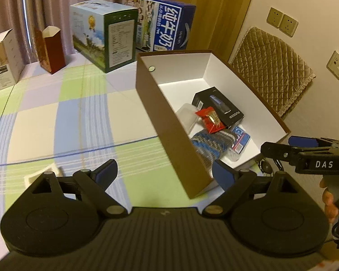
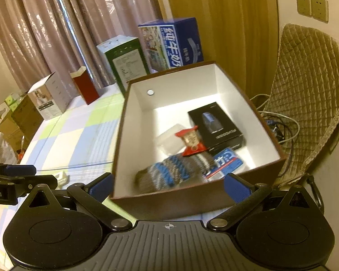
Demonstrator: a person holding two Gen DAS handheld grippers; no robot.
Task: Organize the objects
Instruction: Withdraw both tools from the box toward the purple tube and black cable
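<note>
Brown box [image 2: 193,199] holding knitted sock [image 2: 169,172], black carton [image 2: 217,124], both grippers released

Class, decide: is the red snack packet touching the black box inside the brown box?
Touching. In the left wrist view the red packet lies overlapping the black box's lower edge, no gap between them.

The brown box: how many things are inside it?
5 in the brown box: black carton, red packet, clear container, knitted sock, blue packet. More may lie beneath.
</note>
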